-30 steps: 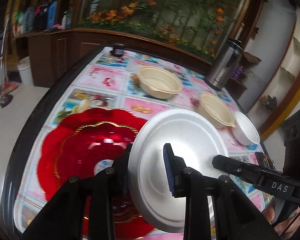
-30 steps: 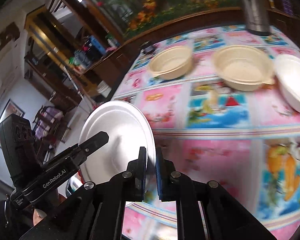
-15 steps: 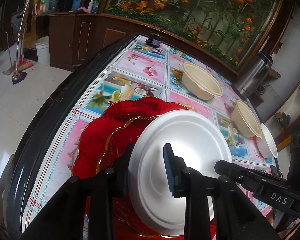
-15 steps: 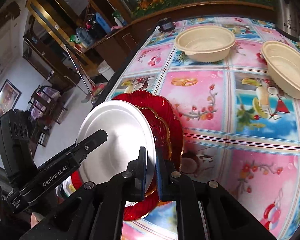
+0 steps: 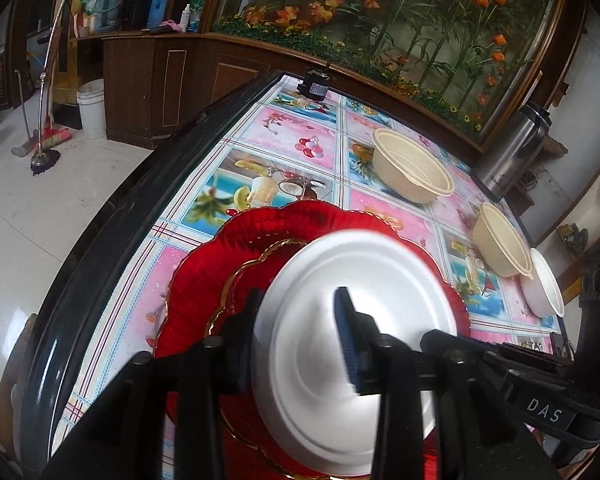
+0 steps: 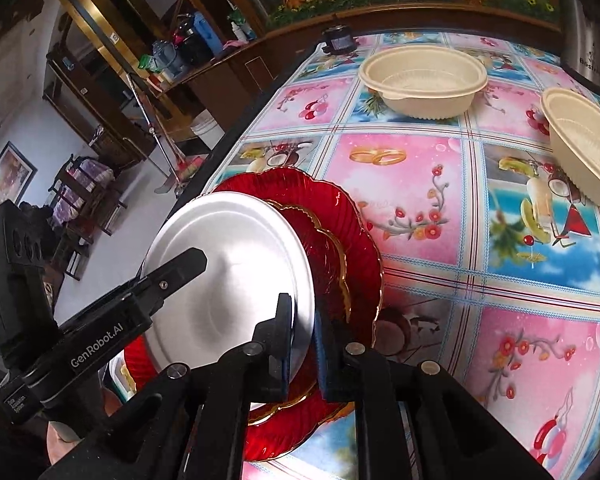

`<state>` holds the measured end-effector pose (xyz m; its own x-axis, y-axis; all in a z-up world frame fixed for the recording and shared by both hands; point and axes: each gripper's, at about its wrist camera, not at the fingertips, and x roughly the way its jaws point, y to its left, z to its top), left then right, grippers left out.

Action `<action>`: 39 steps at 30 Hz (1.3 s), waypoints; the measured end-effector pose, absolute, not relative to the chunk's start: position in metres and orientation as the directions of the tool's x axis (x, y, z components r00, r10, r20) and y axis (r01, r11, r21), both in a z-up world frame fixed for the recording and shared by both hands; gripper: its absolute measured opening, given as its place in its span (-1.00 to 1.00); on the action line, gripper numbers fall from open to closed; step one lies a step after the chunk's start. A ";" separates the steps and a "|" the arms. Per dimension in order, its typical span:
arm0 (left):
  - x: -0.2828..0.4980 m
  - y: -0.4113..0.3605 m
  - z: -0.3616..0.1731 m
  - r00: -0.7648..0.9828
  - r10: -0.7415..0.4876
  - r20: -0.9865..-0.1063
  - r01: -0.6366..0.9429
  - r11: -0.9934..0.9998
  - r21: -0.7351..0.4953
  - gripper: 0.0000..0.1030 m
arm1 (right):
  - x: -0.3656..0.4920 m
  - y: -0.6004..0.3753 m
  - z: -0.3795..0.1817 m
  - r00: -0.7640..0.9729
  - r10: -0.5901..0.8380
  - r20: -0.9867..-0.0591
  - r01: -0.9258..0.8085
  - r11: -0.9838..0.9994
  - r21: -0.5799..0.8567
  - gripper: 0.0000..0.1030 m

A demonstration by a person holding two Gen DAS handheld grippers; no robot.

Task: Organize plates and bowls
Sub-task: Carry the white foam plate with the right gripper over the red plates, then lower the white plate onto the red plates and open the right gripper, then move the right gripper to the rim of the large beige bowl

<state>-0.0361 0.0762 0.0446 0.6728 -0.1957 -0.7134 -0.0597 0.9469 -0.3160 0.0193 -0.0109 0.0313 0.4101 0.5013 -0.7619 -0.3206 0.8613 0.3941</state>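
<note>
White plate hovering over red plates

Right hand-held gripper (image 6: 302, 340) is pinching the round white foam plate (image 6: 228, 276); left hand-held gripper (image 5: 296, 344) is straddling it wide. An off-centre release risks sliding off the scalloped red glass plates (image 6: 352, 240).

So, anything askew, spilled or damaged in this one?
Nothing spilled or broken. The white plate is held tilted above the red plates, pinched at its rim by the right hand-held gripper; the left hand-held gripper straddles it.

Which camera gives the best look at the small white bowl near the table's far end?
The left wrist view. There the white bowl shows beside a cream bowl, past the white plate over the red plate. The right wrist view does not show it.
</note>
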 end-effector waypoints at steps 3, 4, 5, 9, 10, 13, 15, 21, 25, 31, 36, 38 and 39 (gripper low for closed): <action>-0.037 0.079 0.047 0.681 -0.191 -0.707 -0.066 0.945 -0.319 -0.02 | 0.019 -0.010 0.030 0.401 0.510 -0.761 -0.326 0.856 0.402 -0.70; -0.037 0.079 0.047 0.681 -0.189 -0.707 -0.068 0.945 -0.318 -0.02 | 0.018 -0.011 0.031 0.405 0.511 -0.758 -0.324 0.856 0.404 -0.69; -0.038 0.080 0.048 0.681 -0.188 -0.708 -0.071 0.945 -0.319 -0.02 | 0.018 -0.011 0.032 0.407 0.510 -0.758 -0.326 0.856 0.401 -0.69; -0.041 0.080 0.053 0.689 -0.186 -0.700 -0.073 0.944 -0.322 -0.02 | 0.014 -0.018 0.037 0.414 0.520 -0.747 -0.326 0.851 0.412 -0.69; -0.042 0.080 0.055 0.693 -0.185 -0.697 -0.073 0.944 -0.323 -0.02 | 0.013 -0.019 0.039 0.415 0.525 -0.743 -0.326 0.848 0.417 -0.69; -0.046 0.075 0.063 0.706 -0.178 -0.686 -0.064 0.948 -0.312 -0.01 | 0.010 -0.030 0.043 0.424 0.541 -0.726 -0.313 0.840 0.444 -0.69; -0.050 0.069 0.069 0.715 -0.178 -0.676 -0.052 0.951 -0.305 0.00 | 0.008 -0.039 0.047 0.430 0.552 -0.715 -0.304 0.834 0.461 -0.69; -0.065 0.031 0.089 0.743 -0.191 -0.641 0.022 0.965 -0.261 0.08 | 0.003 -0.072 0.055 0.460 0.564 -0.686 -0.263 0.824 0.502 -0.69; -0.079 -0.017 0.093 0.742 -0.240 -0.626 0.132 0.968 -0.214 0.14 | 0.005 -0.107 0.061 0.500 0.548 -0.671 -0.216 0.829 0.516 -0.69; -0.097 -0.102 0.074 0.660 -0.342 -0.669 0.345 0.929 -0.134 0.17 | 0.017 -0.165 0.074 0.580 0.464 -0.670 -0.117 0.861 0.495 -0.69; -0.101 -0.128 0.061 0.614 -0.370 -0.697 0.406 0.906 -0.123 0.17 | 0.041 -0.201 0.080 0.618 0.388 -0.684 -0.046 0.886 0.461 -0.69; -0.101 -0.131 0.060 0.608 -0.373 -0.701 0.414 0.902 -0.121 0.17 | 0.056 -0.215 0.080 0.626 0.357 -0.694 -0.013 0.894 0.449 -0.69; -0.100 -0.132 0.059 0.608 -0.370 -0.703 0.413 0.903 -0.118 0.17 | 0.064 -0.221 0.079 0.624 0.342 -0.702 0.005 0.897 0.441 -0.69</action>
<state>-0.0999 -0.1318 0.0591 0.6076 -0.3699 -0.7028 0.4131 0.9030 -0.1182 0.0640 -0.2214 0.0787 0.6242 0.3423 -0.7023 0.0046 0.8973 0.4414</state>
